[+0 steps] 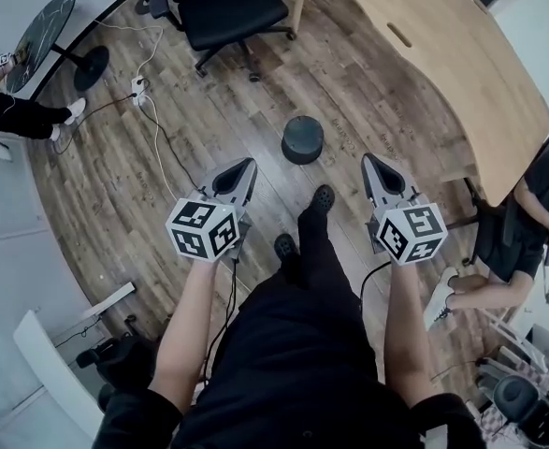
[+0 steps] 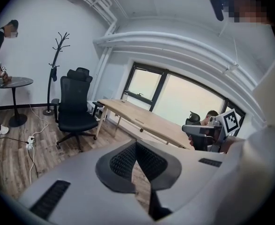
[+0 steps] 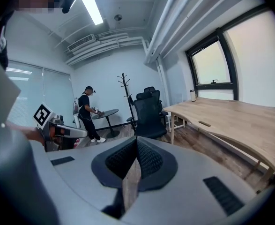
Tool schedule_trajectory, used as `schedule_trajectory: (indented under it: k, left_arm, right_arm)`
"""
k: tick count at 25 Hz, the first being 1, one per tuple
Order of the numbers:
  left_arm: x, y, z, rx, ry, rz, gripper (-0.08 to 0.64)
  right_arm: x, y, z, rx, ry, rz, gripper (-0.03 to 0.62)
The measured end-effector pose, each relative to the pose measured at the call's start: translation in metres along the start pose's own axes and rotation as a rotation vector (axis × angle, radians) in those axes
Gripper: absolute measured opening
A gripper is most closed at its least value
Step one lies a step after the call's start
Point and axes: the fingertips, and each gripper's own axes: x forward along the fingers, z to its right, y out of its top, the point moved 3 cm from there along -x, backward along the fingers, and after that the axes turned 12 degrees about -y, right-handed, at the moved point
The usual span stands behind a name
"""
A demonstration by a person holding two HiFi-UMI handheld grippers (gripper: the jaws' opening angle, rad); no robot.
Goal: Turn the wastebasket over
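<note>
Left gripper (image 1: 244,168), right gripper (image 1: 370,163), seemingly downtilted

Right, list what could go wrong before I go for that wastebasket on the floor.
1. Both the left gripper and the right gripper are shut; unless they open first, they would likely just shove the wastebasket.
2. It stands loose on the wood floor, so a one-sided push may slide it toward the office chair.
3. Cables from the power strip trail across the floor on your left, a possible snag.
</note>
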Motion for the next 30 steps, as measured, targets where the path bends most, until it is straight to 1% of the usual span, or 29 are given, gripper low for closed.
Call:
schedule_trajectory:
  k: [4, 8, 11, 15, 20, 25, 30]
  left_arm:
    - [0.021, 0.01, -0.018, -0.012, 0.0, -0.02, 0.017]
    - [0.046, 0.021, -0.034, -0.029, 0.021, -0.033, 0.017]
    - [0.06, 0.028, -0.047, -0.044, 0.034, -0.042, 0.017]
    - [0.073, 0.032, -0.056, -0.069, 0.04, -0.034, 0.017]
    - [0.095, 0.038, -0.069, -0.074, 0.054, -0.049, 0.017]
    - [0.116, 0.04, -0.08, -0.051, 0.019, -0.099, 0.018]
    - [0.129, 0.052, -0.098, -0.016, -0.05, -0.141, 0.018]
  right_arm:
    - [0.033, 0.0, 0.003, -0.051, 0.021, -0.044, 0.032]
    - [0.064, -0.001, 0.015, -0.094, 0.054, -0.089, 0.032]
    - [0.082, 0.0, 0.023, -0.097, 0.079, -0.114, 0.032]
    - [0.099, -0.002, 0.037, -0.097, 0.091, -0.138, 0.032]
    - [0.123, -0.004, 0.05, -0.083, 0.103, -0.163, 0.032]
    - [0.145, -0.009, 0.054, -0.052, 0.082, -0.183, 0.032]
    - [0.16, -0.007, 0.045, 0.003, 0.024, -0.175, 0.032]
